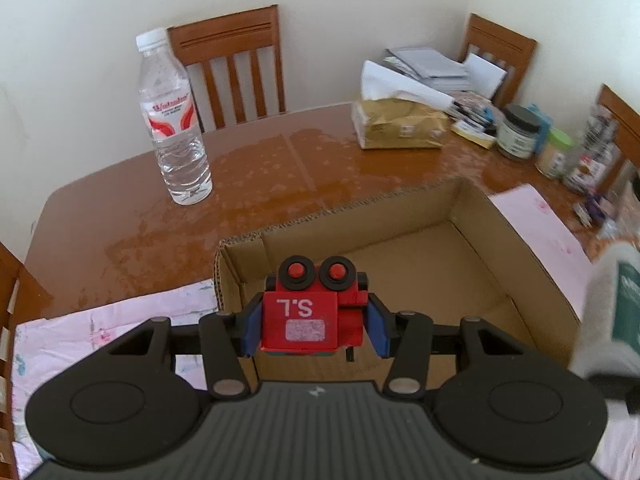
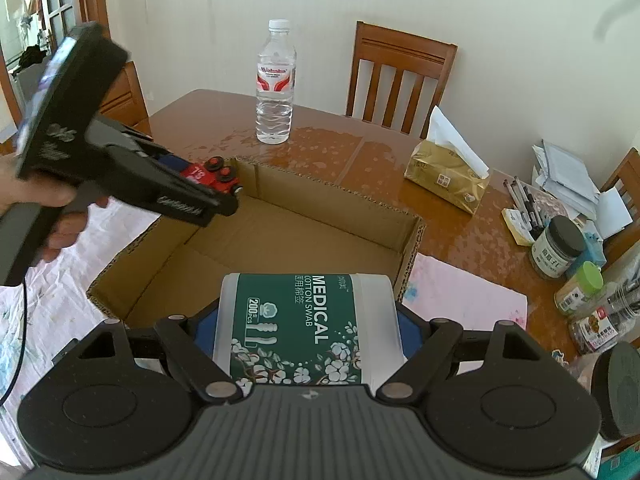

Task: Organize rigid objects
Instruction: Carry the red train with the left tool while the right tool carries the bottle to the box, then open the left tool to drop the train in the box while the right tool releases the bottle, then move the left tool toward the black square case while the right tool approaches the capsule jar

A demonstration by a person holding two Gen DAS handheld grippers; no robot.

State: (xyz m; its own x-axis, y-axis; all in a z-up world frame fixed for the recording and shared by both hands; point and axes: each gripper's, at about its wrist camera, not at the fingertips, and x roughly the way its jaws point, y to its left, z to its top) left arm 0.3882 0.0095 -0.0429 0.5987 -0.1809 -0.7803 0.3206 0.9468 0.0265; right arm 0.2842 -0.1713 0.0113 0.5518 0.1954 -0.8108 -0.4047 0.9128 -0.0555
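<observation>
Clamped between the blue pads of the left gripper (image 1: 316, 326) is a red toy vehicle (image 1: 312, 312), held upside down with its wheels up, just above the near corner of the cardboard box (image 1: 420, 200). Squeezed in the right gripper (image 2: 308, 324), with the jaws set wide around it, is a cotton swab container (image 2: 304, 324), poised over the box's near rim. Ahead of both claws the box floor is seen bare, so nothing is judged to be stowed yet; both items remain to be released inside. Beyond the box, a water bottle (image 1: 174, 120) stands on the table (image 1: 260, 164).
</observation>
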